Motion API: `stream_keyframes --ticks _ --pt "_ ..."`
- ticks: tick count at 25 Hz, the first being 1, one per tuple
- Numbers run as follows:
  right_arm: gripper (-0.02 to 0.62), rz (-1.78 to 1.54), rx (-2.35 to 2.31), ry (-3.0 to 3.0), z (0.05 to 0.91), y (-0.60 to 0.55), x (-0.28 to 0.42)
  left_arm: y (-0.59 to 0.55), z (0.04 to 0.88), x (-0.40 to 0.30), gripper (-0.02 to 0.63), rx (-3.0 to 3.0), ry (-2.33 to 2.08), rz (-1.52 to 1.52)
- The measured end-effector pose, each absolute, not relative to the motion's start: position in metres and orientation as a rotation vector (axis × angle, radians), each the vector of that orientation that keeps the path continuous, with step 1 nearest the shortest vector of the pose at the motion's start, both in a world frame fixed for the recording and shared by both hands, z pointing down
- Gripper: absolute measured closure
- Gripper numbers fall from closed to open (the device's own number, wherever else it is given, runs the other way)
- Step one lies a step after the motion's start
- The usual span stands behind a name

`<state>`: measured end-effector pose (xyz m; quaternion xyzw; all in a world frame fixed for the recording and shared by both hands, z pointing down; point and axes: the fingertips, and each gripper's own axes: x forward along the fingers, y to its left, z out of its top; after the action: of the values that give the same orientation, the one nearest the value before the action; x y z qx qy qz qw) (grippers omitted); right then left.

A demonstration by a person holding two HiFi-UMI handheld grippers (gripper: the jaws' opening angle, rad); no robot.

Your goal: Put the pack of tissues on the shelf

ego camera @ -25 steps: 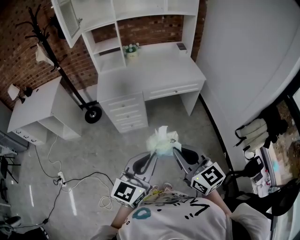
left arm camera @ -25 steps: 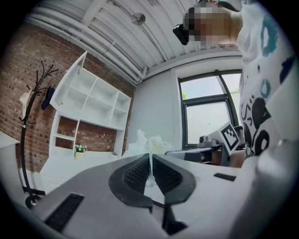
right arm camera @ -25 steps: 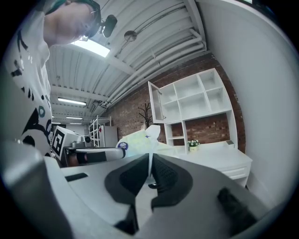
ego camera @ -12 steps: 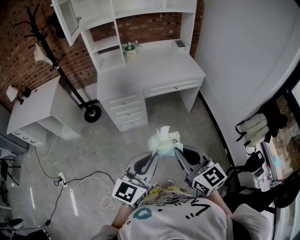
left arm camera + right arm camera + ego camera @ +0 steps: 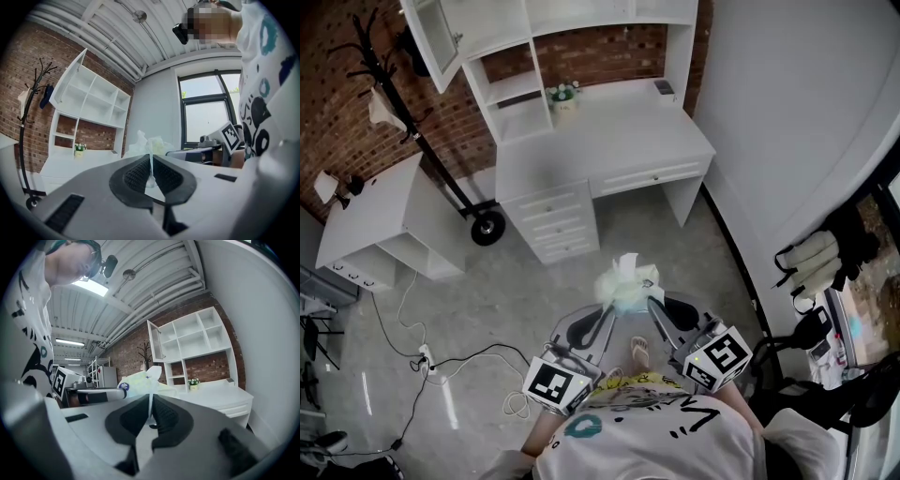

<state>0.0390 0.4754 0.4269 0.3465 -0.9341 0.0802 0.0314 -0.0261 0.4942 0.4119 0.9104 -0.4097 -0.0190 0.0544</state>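
The pack of tissues, pale green and white in crinkly plastic, hangs in the air between both grippers, over the floor in front of the white desk. My left gripper is shut on a thin edge of its wrapper; the left gripper view shows that film pinched in the jaws, with the pack beyond. My right gripper is shut on the opposite edge, with the pack ahead. The white shelf unit stands on the desk, at the top of the head view.
The desk carries a small potted plant and a dark item. A coat rack and a white side table stand to the left. Cables lie on the floor. A person's foot is under the pack.
Both grippers and the pack keep their pose. The person's foot has come forward on the floor beneath the pack, and the desk sits slightly shifted in view.
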Motion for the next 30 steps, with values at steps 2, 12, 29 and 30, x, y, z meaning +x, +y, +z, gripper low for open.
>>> stream_keyframes --ticks 2,12,29,30 --pt "0.559 0.235 1.057 -2.881 0.425 0.464 0.042 0.484 0.41 -0.023 0.584 2.765 -1.254 -0.063" --pt "0.559 0.205 1.016 -2.897 0.419 0.401 0.068 0.423 0.405 0.004 0.584 2.763 -1.301 -0.076" --pt "0.559 0.228 0.96 -2.922 0.424 0.331 0.105 0.356 0.408 0.042 0.584 2.732 -1.37 -0.068" --pt "0.559 0.23 0.957 -2.923 0.425 0.328 0.105 0.353 0.408 0.042 0.584 2.73 -1.373 -0.069"
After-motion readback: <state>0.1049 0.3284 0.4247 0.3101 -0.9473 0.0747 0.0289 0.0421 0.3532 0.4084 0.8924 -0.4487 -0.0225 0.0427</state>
